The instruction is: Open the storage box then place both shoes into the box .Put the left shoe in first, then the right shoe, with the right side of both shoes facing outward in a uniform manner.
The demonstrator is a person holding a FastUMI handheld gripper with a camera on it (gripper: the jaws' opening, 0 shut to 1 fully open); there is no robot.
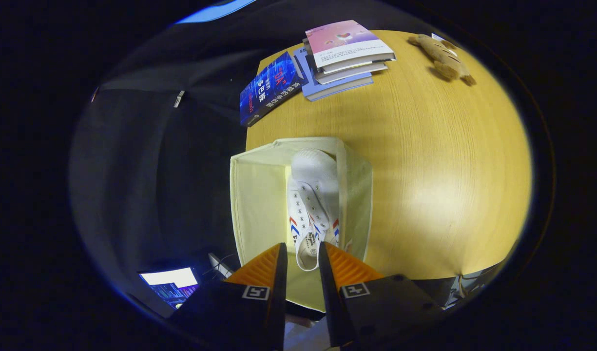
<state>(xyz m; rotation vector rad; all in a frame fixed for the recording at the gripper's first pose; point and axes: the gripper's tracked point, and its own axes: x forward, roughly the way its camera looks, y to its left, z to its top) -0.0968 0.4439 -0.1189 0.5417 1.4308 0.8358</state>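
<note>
Hand-held gripper pinching white shoe over open storage box, books, plush toy beyond

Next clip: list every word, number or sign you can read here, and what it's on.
Dark blue book: large cover characters, turned sideways, too blurred to quote.
Pink book: small printed lines, unreadable.
Shoe in the box: print on the tongue, between the gripper fingers, too small; whether the fingers press it is unclear.
Square markers on the gripper: no words.

Wooden table, dark cloth wall
</note>
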